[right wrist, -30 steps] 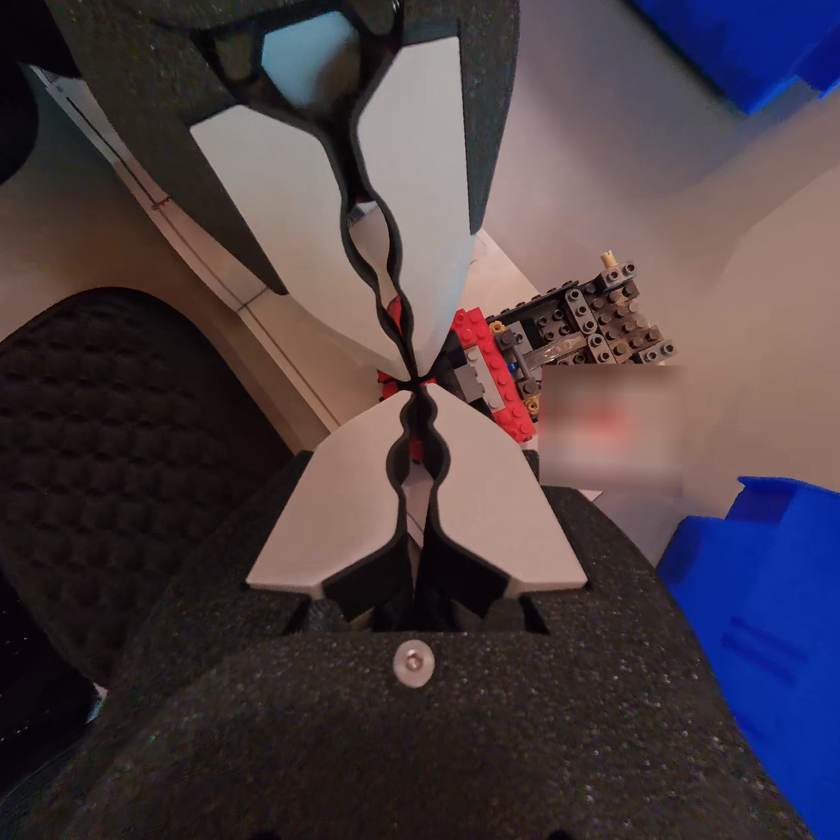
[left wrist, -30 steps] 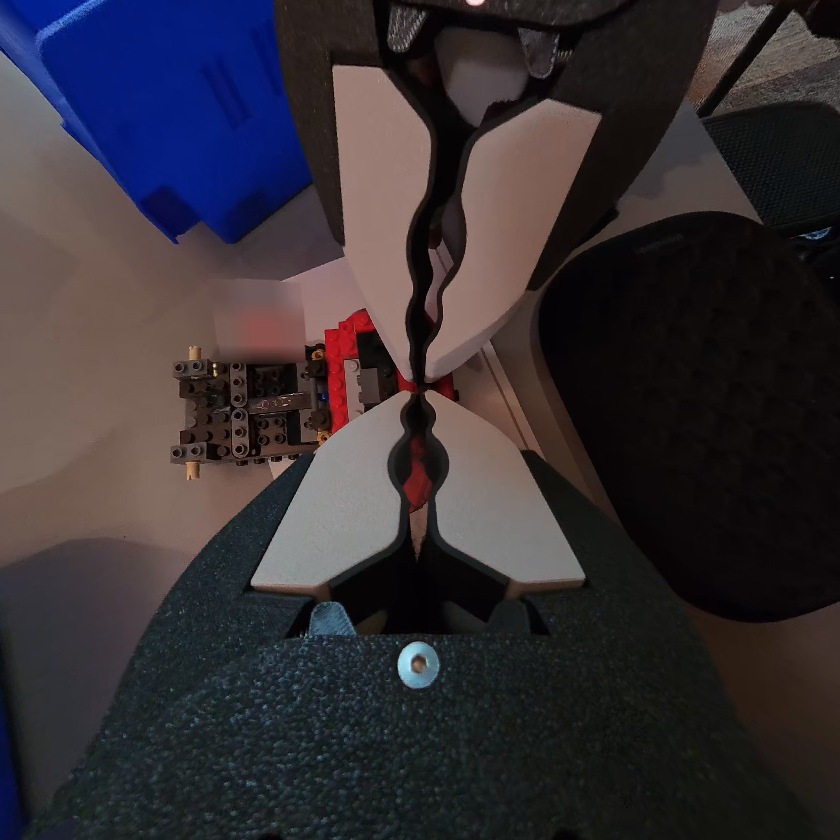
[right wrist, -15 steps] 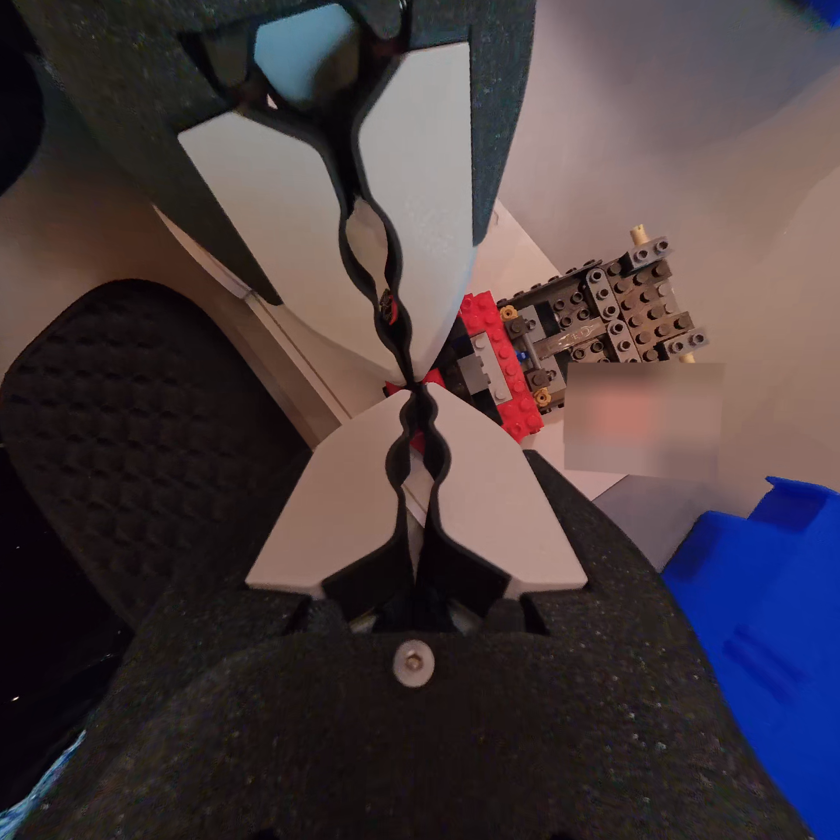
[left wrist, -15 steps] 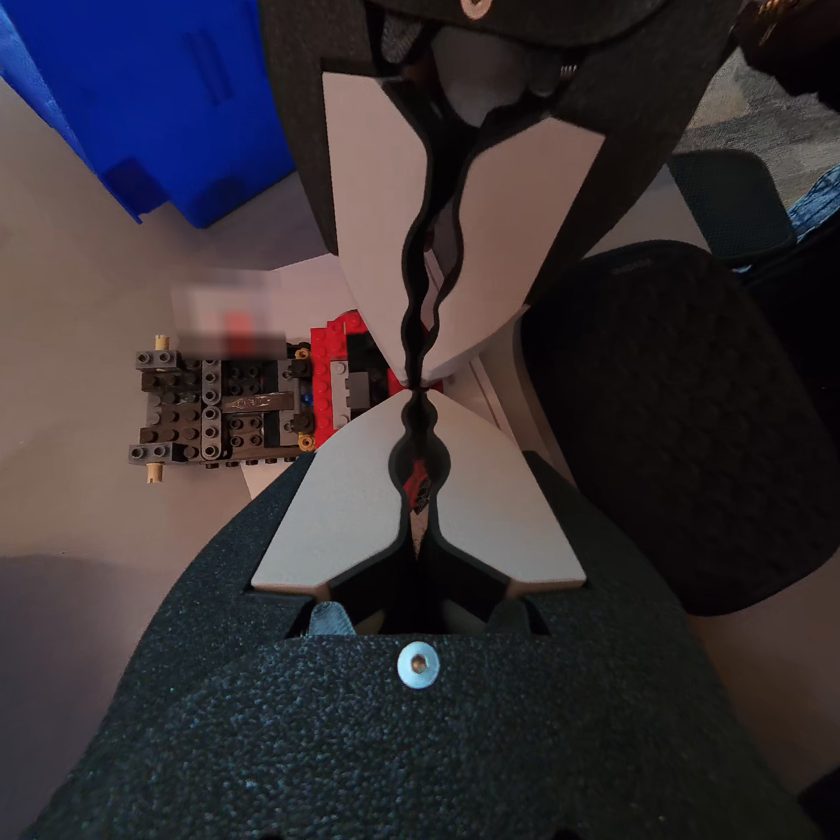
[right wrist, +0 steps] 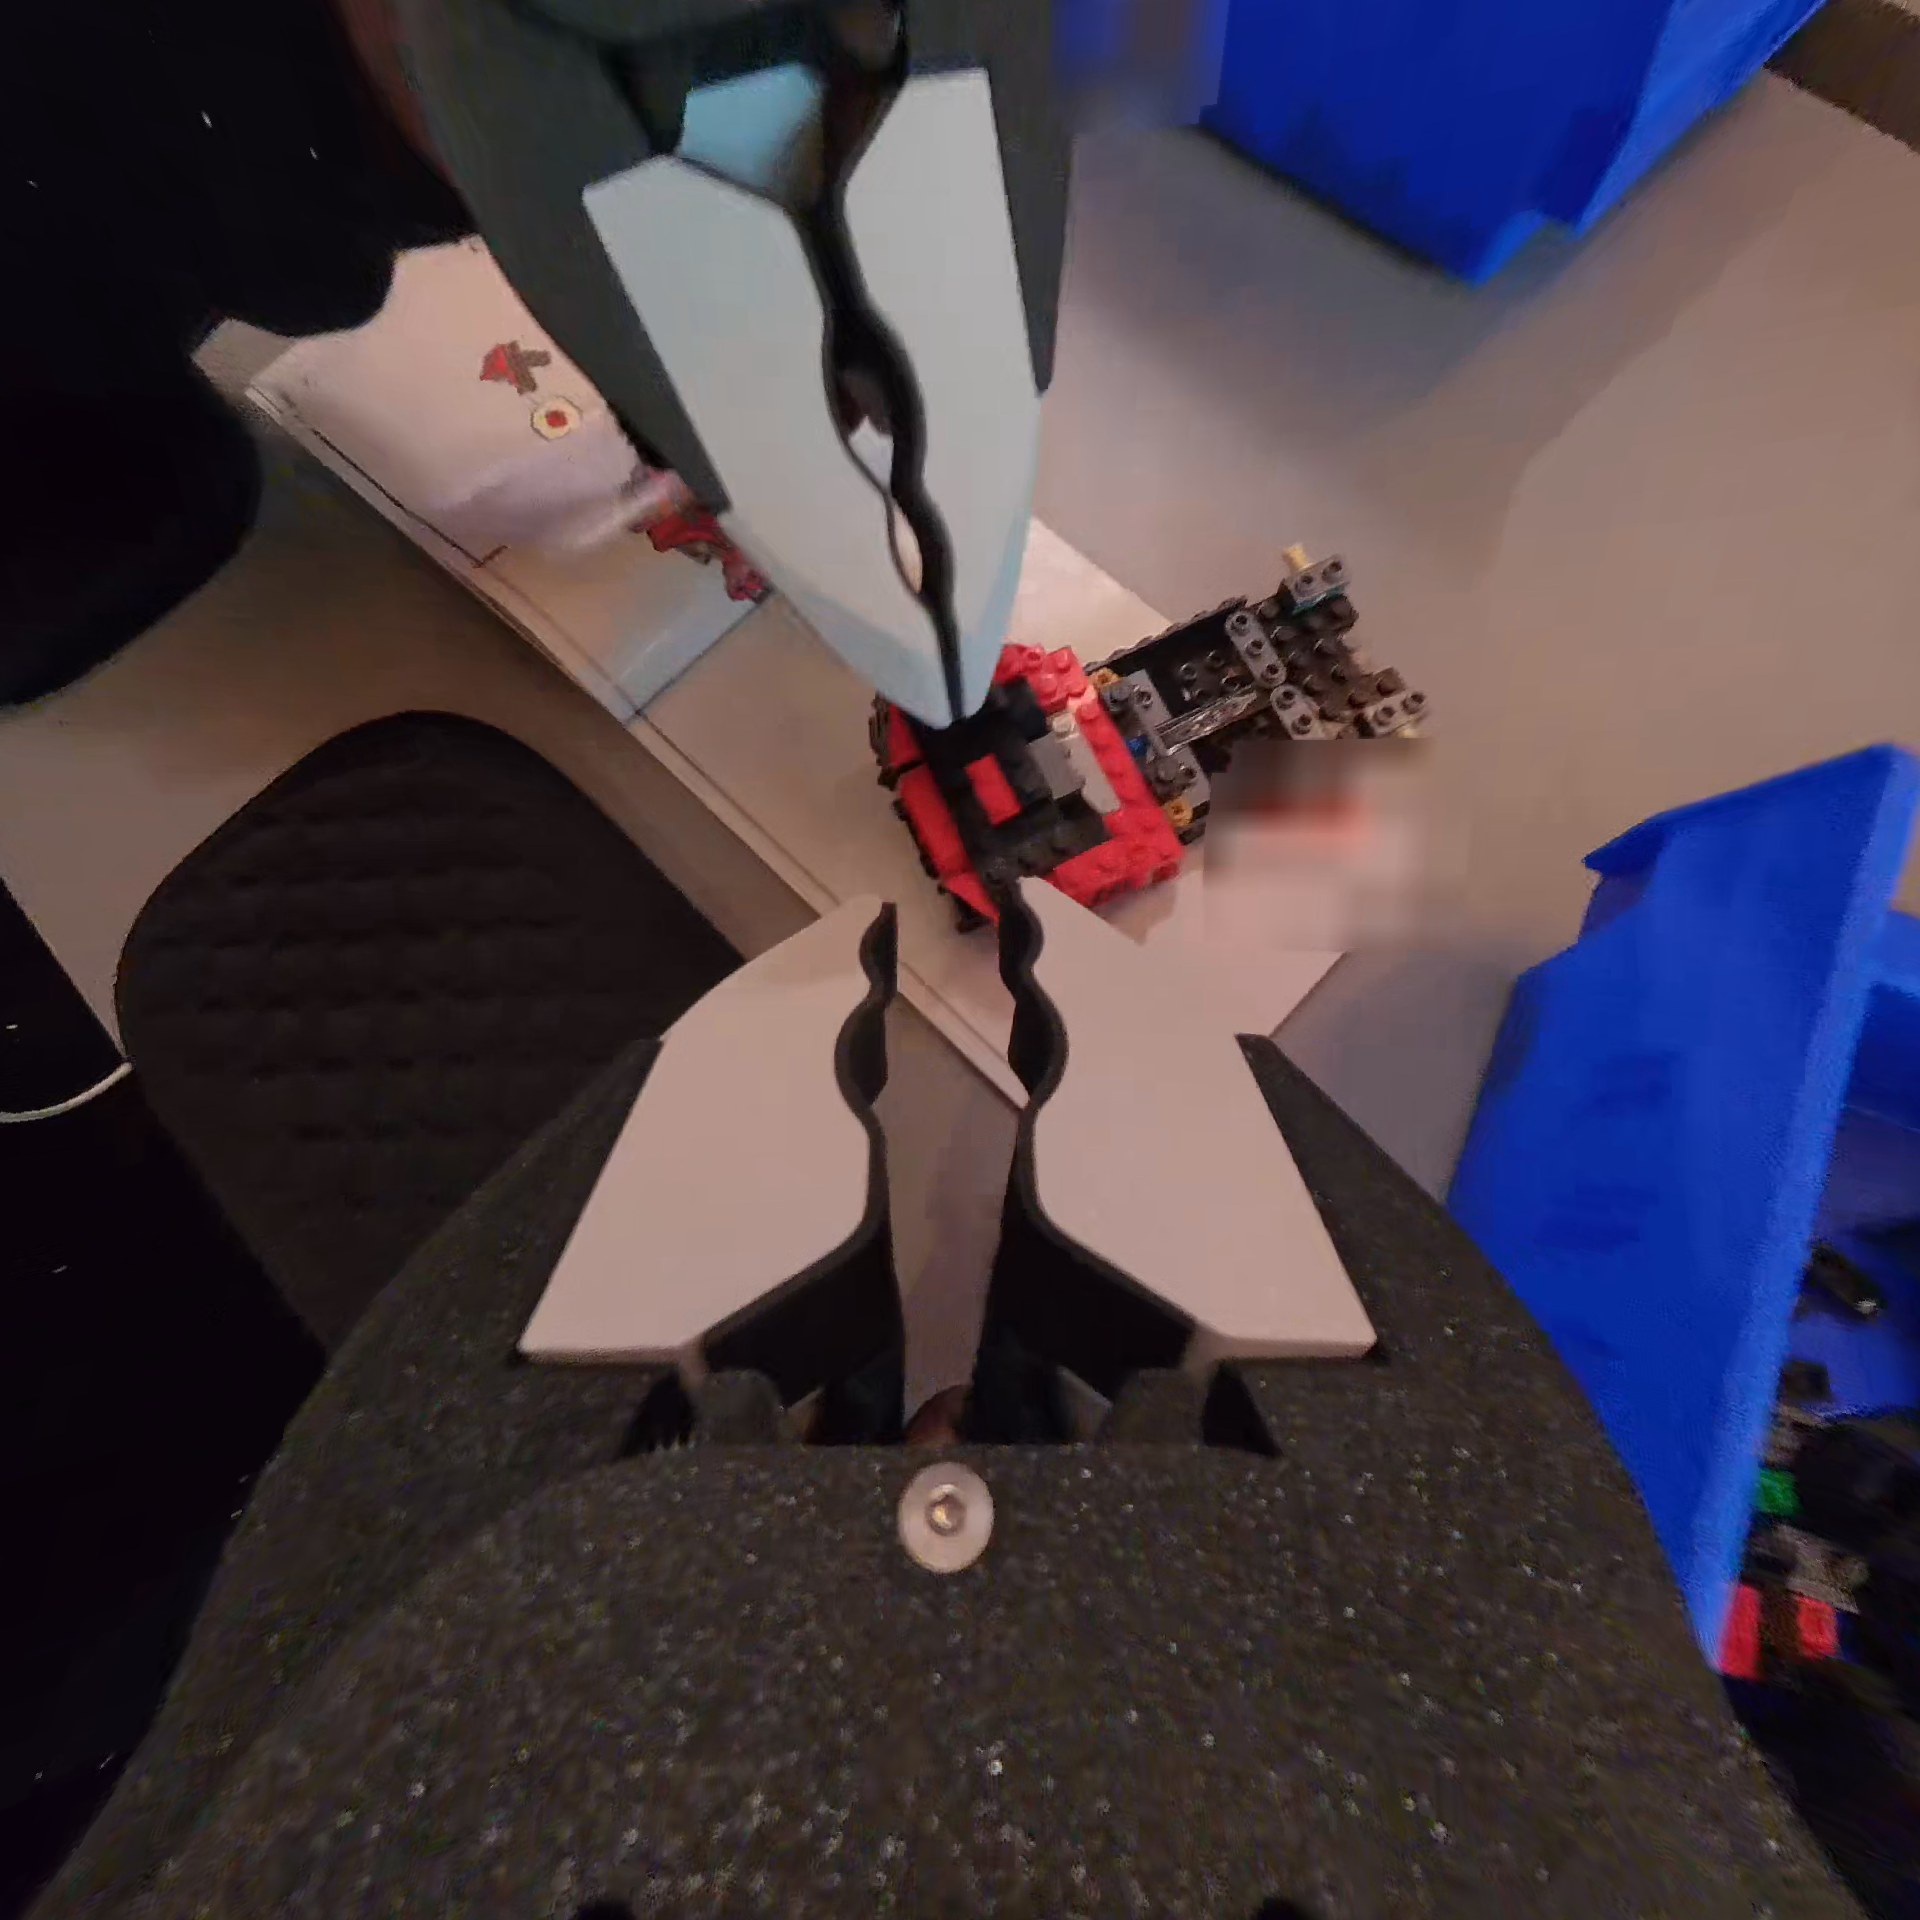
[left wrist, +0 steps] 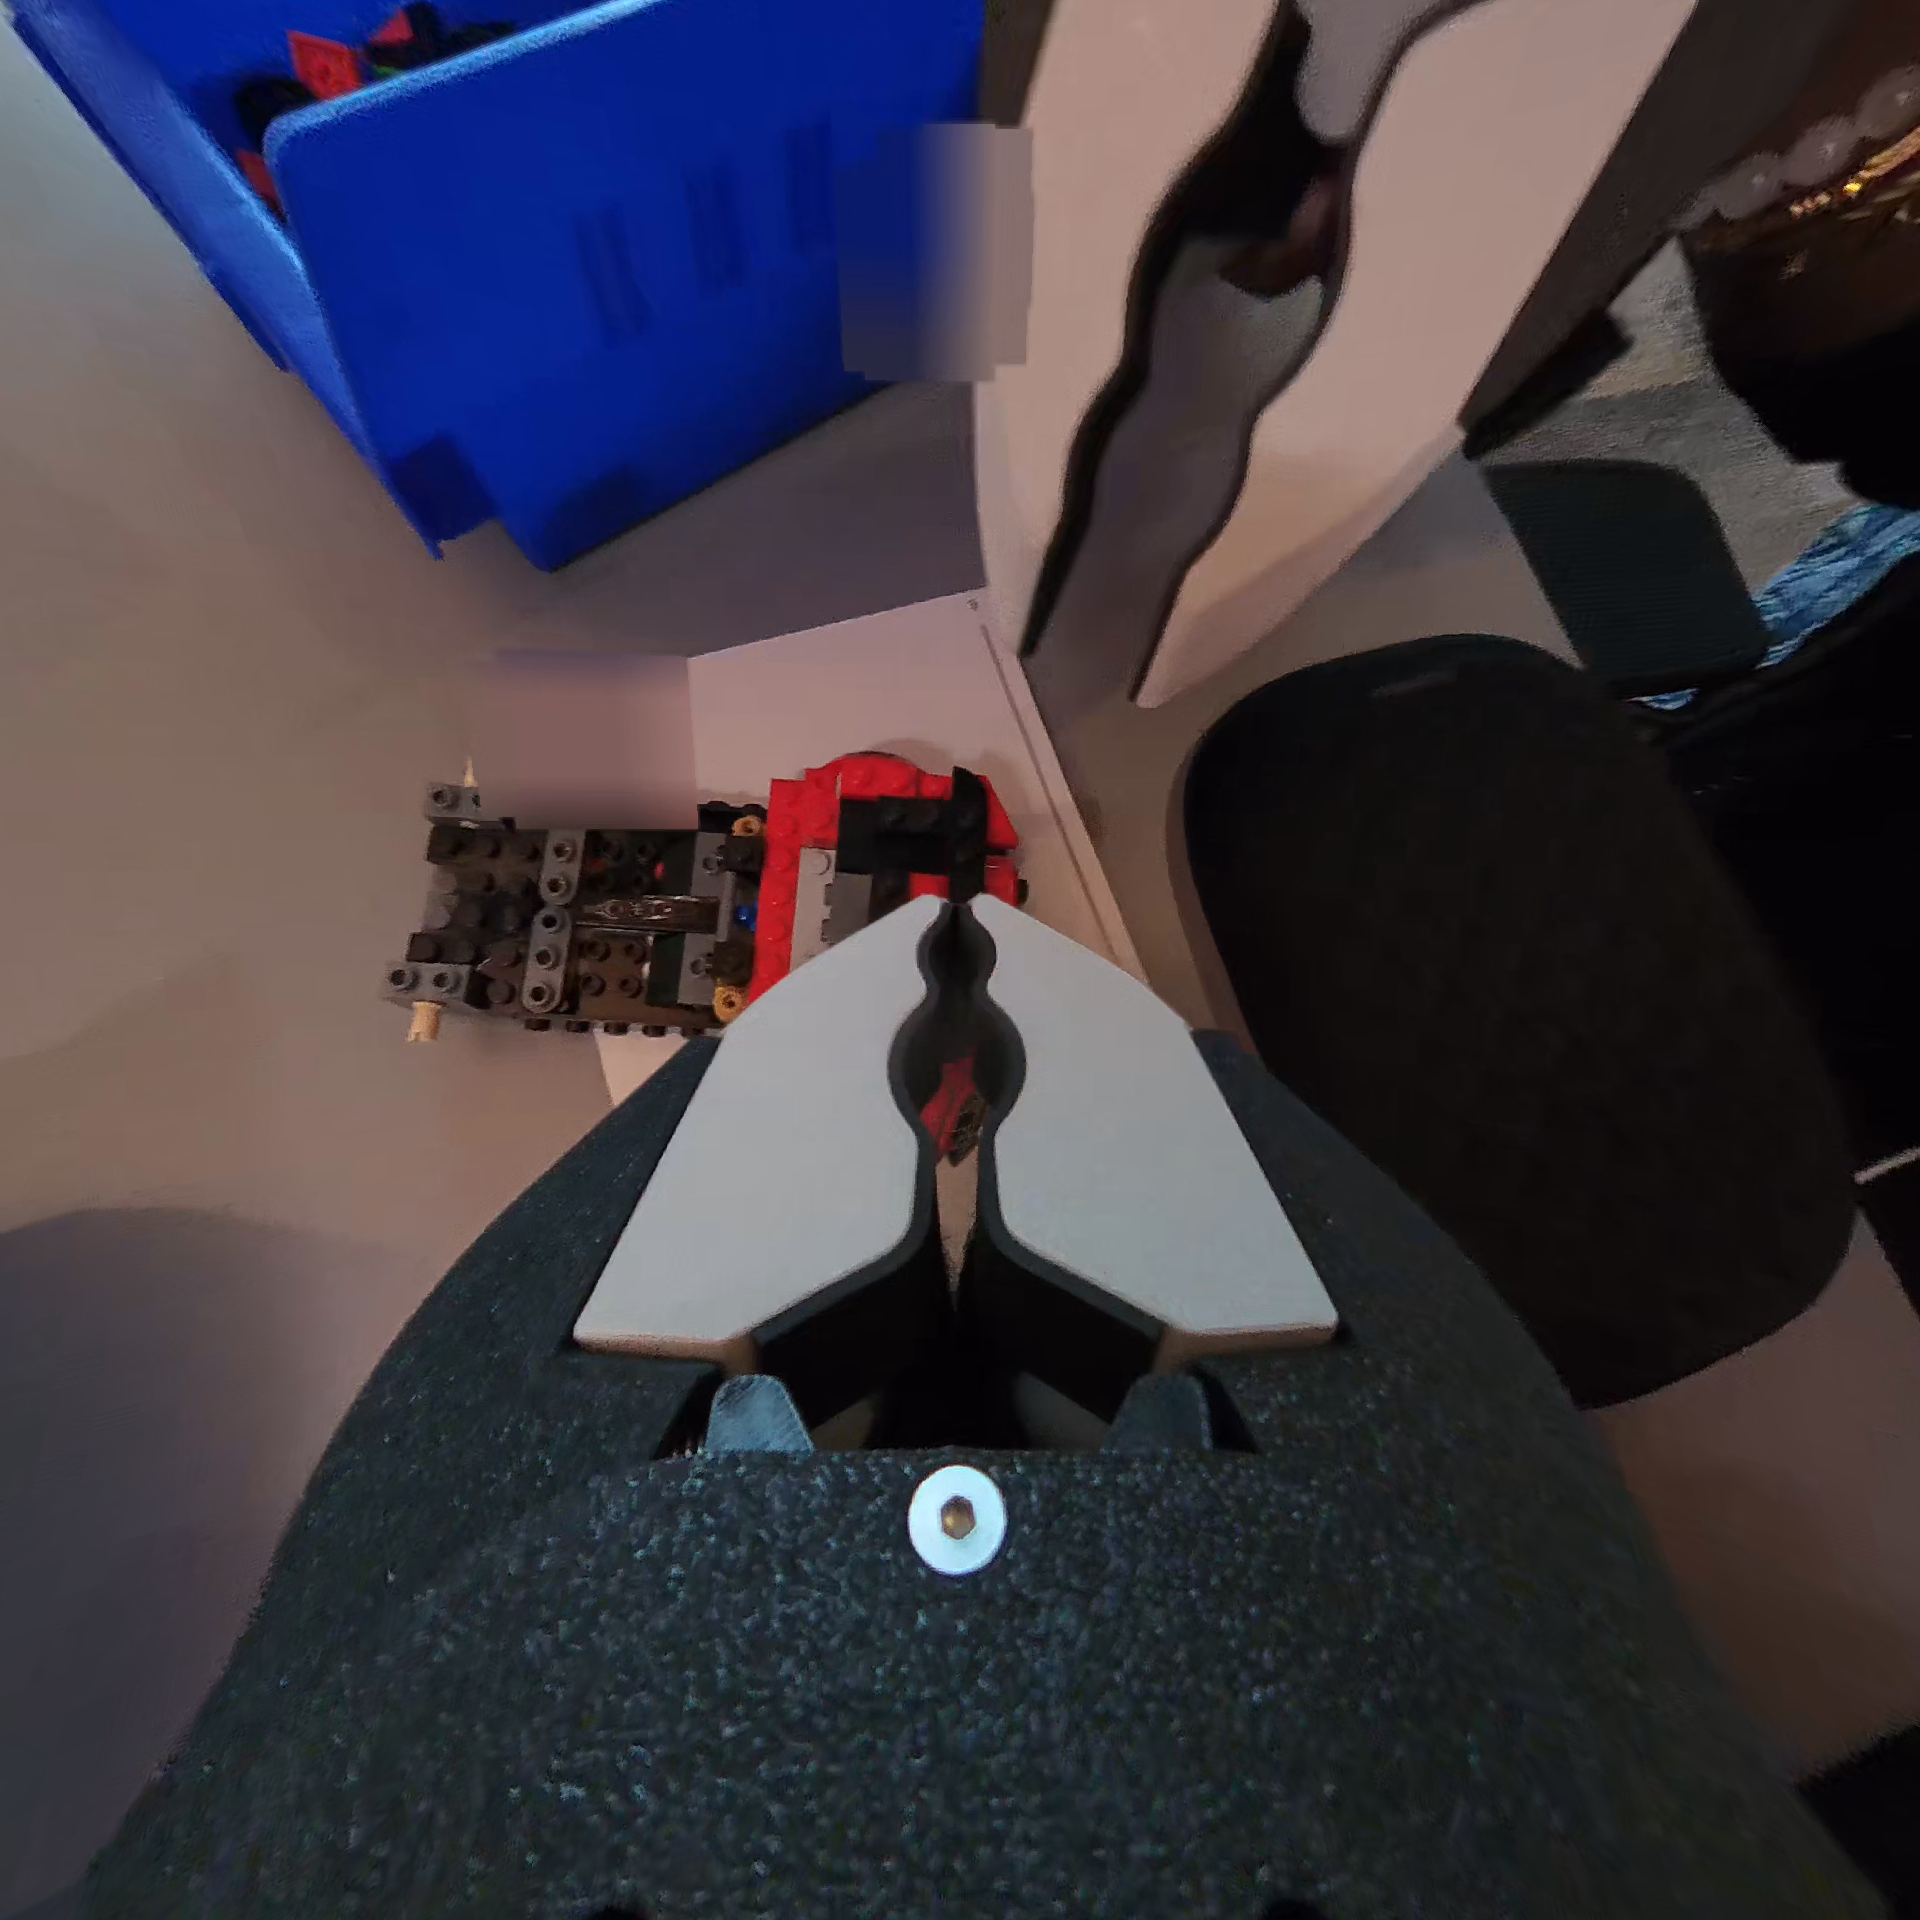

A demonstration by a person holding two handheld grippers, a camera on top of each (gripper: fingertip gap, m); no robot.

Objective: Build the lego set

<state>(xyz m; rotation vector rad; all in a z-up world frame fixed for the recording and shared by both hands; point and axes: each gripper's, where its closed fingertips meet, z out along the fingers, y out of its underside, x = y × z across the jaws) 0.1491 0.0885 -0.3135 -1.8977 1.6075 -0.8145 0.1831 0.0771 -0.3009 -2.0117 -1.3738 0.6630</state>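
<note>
A partly built lego car (left wrist: 582, 914) lies on the table, its rear dark grey and black and its front a red frame (right wrist: 1049, 800). My left gripper (left wrist: 956, 909) is shut on a thin black lego piece (left wrist: 966, 831) and holds it over the red front end. In the right wrist view its tip (right wrist: 951, 717) touches the black middle of that frame. My right gripper (right wrist: 940, 914) is open and empty, just short of the model. It also shows blurred in the left wrist view (left wrist: 1091, 655), raised above the model.
The model rests on a white instruction booklet (right wrist: 499, 457). Blue bins of loose pieces stand behind it (left wrist: 623, 260) and to the right (right wrist: 1662, 1143). A black mesh chair (left wrist: 1507, 987) sits past the table edge.
My right gripper has opened and drawn back from the left gripper's tip. My left gripper stays shut over the red front end. Both views have pulled back from the model.
</note>
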